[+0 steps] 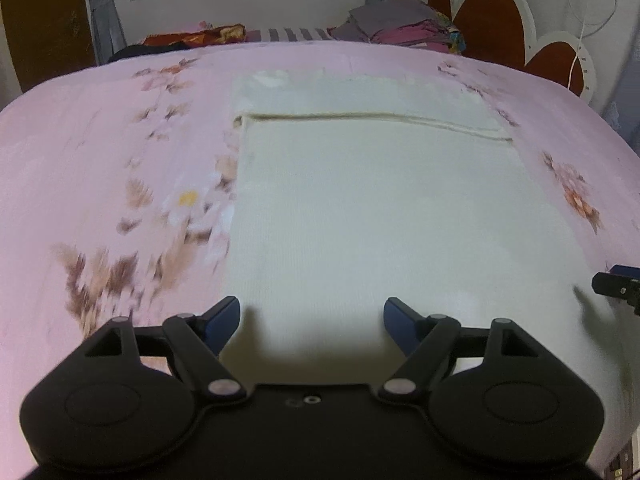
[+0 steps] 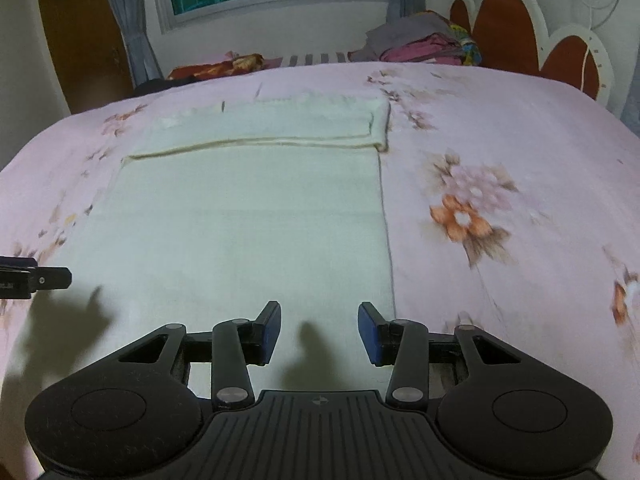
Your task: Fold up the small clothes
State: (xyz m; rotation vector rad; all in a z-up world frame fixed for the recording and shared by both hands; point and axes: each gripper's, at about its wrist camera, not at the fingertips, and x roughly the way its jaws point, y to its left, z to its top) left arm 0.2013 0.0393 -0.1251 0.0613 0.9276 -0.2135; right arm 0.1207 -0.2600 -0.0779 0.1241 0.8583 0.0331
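Cream cloth lies flat on pink floral bedspread; left gripper and right gripper both spread, empty; right view alone shows folded corner at upper centre.

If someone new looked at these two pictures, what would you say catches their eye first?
Most striking is the pale cream knitted cloth lying flat mid-bed, its far end folded back into a band. It lies on a pink floral bedsheet. The left gripper and right gripper hover over its near edge, jaws apart and empty.
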